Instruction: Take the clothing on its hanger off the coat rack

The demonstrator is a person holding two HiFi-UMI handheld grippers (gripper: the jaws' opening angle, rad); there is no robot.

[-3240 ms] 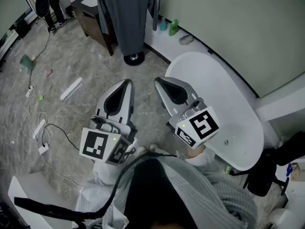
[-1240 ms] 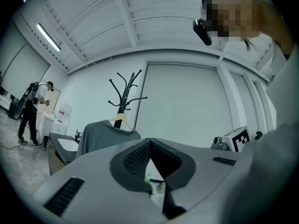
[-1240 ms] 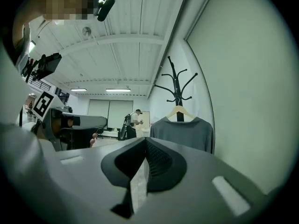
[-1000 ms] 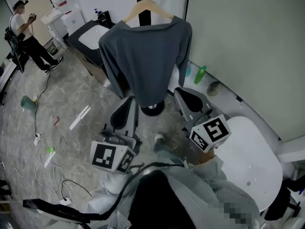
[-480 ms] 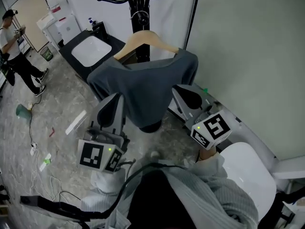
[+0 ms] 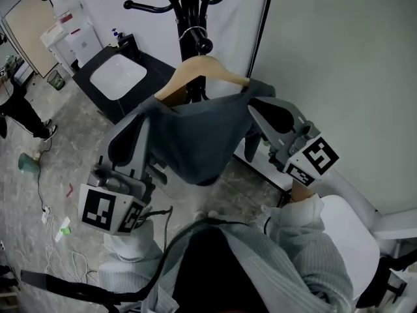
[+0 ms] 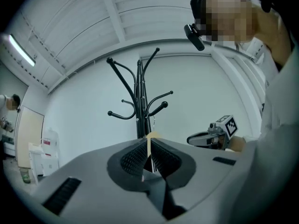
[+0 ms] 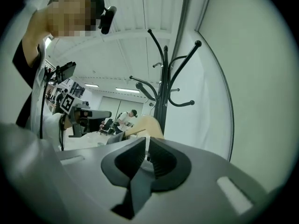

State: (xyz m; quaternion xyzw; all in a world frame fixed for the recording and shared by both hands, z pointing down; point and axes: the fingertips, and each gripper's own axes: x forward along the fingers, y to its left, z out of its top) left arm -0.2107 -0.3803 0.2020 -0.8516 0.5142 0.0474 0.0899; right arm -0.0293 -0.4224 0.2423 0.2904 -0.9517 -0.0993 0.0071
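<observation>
A black coat rack stands ahead of me. A wooden hanger hangs from it by a metal hook and carries a dark grey garment. My left gripper is raised beside the garment's left shoulder, jaws shut and empty. My right gripper is up at the right shoulder, also shut with nothing in it. Whether either tip touches the cloth I cannot tell. In the left gripper view the shut jaws point at the rack. In the right gripper view the hanger's wooden arm shows just past the shut jaws.
A black cabinet with a white basin stands left of the rack. A white rounded table is at my lower right, against the pale wall. Cables and small litter lie on the marbled floor, and a person stands at the far left.
I have come closer to the rack and both grippers have risen from below the garment to its shoulders. The left gripper moved leftward, the right one up and right. Both stayed shut.
</observation>
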